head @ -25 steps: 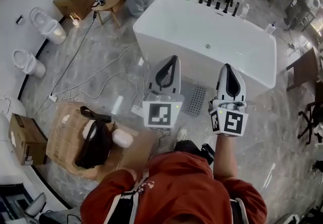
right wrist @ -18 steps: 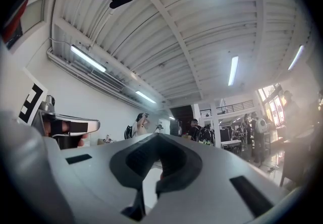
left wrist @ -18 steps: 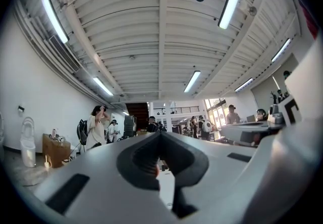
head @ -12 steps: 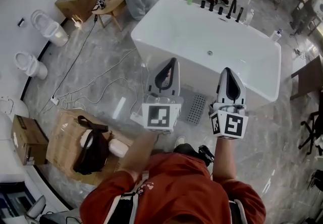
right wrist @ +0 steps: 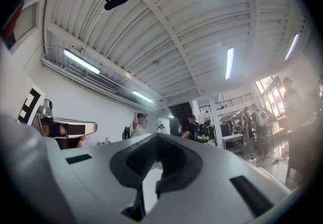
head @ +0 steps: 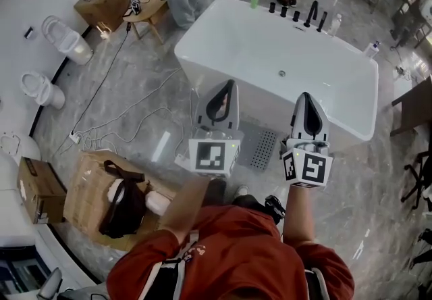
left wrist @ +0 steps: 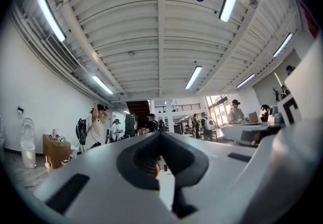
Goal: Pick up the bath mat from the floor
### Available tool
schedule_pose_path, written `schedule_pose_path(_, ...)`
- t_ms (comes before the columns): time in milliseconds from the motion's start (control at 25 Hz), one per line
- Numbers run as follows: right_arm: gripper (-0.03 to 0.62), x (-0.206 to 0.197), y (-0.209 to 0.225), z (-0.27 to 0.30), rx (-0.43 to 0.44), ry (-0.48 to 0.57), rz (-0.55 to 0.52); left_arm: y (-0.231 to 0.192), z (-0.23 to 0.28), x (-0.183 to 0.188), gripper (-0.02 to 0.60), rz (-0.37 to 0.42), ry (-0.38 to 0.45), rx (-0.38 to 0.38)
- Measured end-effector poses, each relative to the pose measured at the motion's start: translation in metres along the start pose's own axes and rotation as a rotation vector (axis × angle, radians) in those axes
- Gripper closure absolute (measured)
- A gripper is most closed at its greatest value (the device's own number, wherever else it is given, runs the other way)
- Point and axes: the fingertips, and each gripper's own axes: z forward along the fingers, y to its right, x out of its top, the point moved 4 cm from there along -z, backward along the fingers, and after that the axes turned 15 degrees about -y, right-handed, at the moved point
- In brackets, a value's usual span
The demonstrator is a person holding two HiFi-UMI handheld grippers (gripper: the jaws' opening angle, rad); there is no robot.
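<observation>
The bath mat (head: 262, 145), grey with rows of holes, lies flat on the marble floor against the near wall of the white bathtub (head: 266, 104). In the head view my left gripper (head: 228, 84) and right gripper (head: 305, 96) are held side by side above the floor, one on each side of the mat, and their bodies cover its edges. Both point towards the tub with jaws together and nothing between them. The left gripper view shows the left gripper (left wrist: 160, 134) tilted up at the ceiling, as the right gripper view does the right gripper (right wrist: 157, 136); neither shows the mat.
Loose cables (head: 115, 123) trail over the floor at left. A cardboard box (head: 88, 187) with a black bag (head: 125, 201) sits near my left side. Two toilets (head: 64, 35) stand by the left wall. A wooden stool (head: 145, 11) and a person stand beyond the tub.
Both grippers and the person have shifted a little towards the tub; the mat now sits slightly lower in the head view. Both pairs of jaws stay shut.
</observation>
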Motion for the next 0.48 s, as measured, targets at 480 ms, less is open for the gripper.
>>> schedule_pose_path(480, 0.583, 0.0, -0.022, 0.043, -0.058, -0.015, -0.012, -0.042, 0.034, -0.002, 0.566, -0.013, 0.009, -0.06)
